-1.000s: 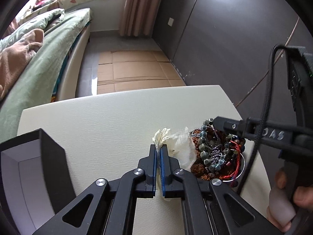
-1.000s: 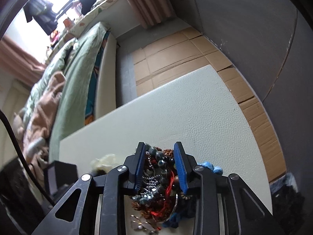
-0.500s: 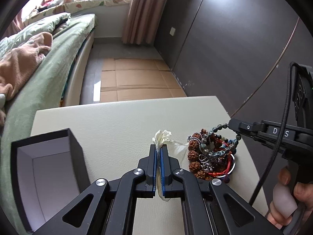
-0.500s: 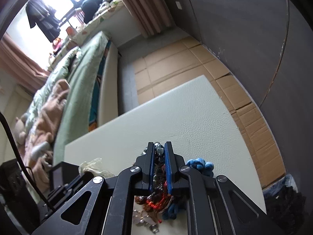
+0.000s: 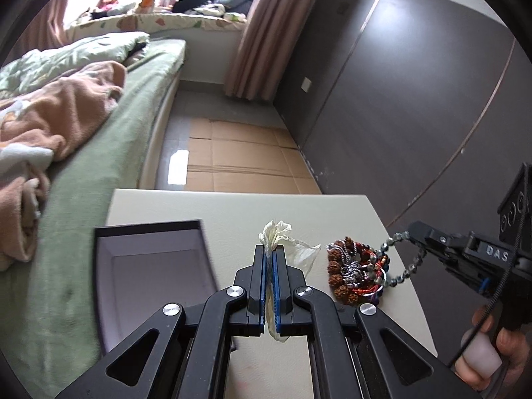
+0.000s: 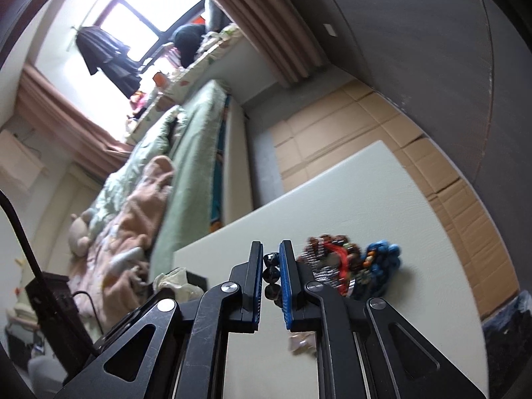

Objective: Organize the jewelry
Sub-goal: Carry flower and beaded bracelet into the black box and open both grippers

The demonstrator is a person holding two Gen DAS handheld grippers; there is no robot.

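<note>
Right now the left hand-held gripper (image 5: 269, 259) is clamped on a crumpled cream plastic bag (image 5: 286, 242); the bag sticks out past the fingertips and a thin strip hangs down between the pads. It sits above the cream table (image 5: 232, 212), w/ an open black box (image 5: 149, 266) w/ pale lining just left of it on the table.

Jewelry pile (image 5: 355, 272) lies on the table to the right of the bag, near the table's right edge: brown rudraksha-type beads, red cord, silver chain bits, all tangled. In the right wrist view the same pile (image 6: 335, 262) also shows a blue beaded piece (image 6: 382, 259) touching its right side; that view is a bit blurred.

Right hand-held gripper (image 6: 271, 266) is closed on a dark bead bracelet (image 6: 271, 276), beads pinched between the blue pads. From the left wrist view the bracelet (image 5: 407, 266) hangs as a loop from the gripper tip, its lower end still touching the pile, so it's only partly lifted off. The person's right hand (image 5: 492, 355) grips the handle at lower right.

Bed w/ green cover (image 5: 109, 153) & pink blanket sits beyond the table's left side.
</note>
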